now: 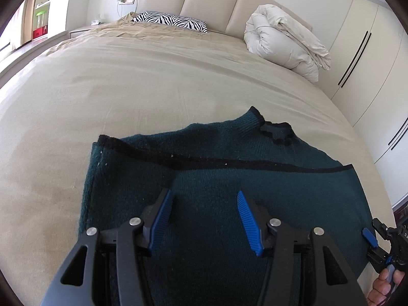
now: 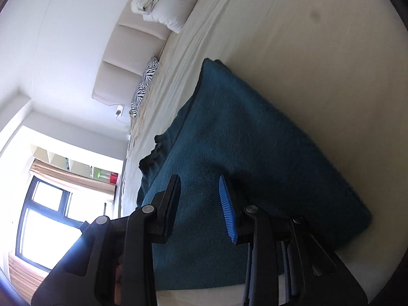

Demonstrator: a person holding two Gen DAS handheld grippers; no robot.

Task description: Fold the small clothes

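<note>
A dark teal knit sweater [image 1: 216, 168] with black trim lies partly folded on the beige bed [image 1: 127, 89]. Its collar points to the far right and a black band runs across it. My left gripper [image 1: 204, 193] is open and empty, just above the sweater's near part. My right gripper [image 2: 199, 178] is open and empty, turned on its side over the sweater [image 2: 242, 140]. The right gripper also shows at the sweater's right edge in the left wrist view [image 1: 372, 237].
A zebra-print pillow [image 1: 170, 21] and a rolled white duvet [image 1: 285, 43] lie by the padded headboard [image 1: 211, 0]. White wardrobe doors [image 1: 369, 63] stand along the right of the bed. A window and shelves are at the far left.
</note>
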